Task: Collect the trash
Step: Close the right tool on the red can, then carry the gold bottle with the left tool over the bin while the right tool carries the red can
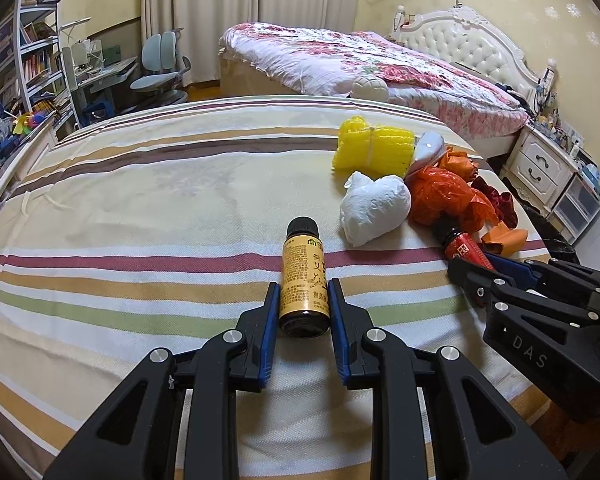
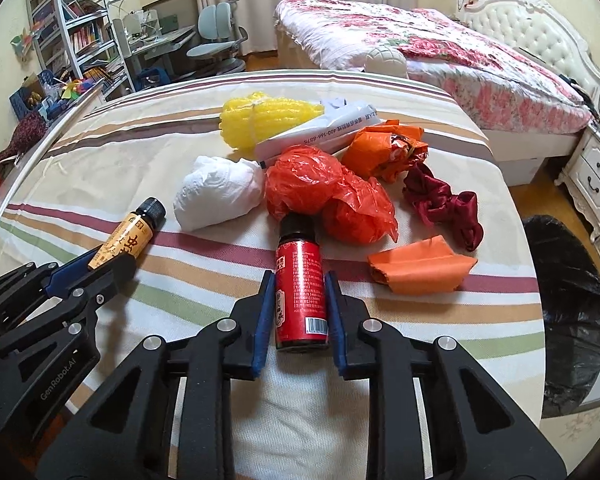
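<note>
Both grippers are closed on small bottles lying on the striped table [image 2: 440,312]: left gripper [image 1: 303,294] clamps the yellow bottle [image 1: 303,276], right gripper [image 2: 300,284] clamps the red bottle [image 2: 300,280]. Grasping looks done; next comes lifting both clear. Beyond the red bottle sit wads of red plastic [image 2: 324,196], tissue [image 2: 220,192] and yellow foam [image 2: 264,120]; right of the table, the black bin bag [image 2: 572,300] waits.

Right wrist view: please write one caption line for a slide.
Right gripper shut on red bottle beside trash pile on striped table.
</note>
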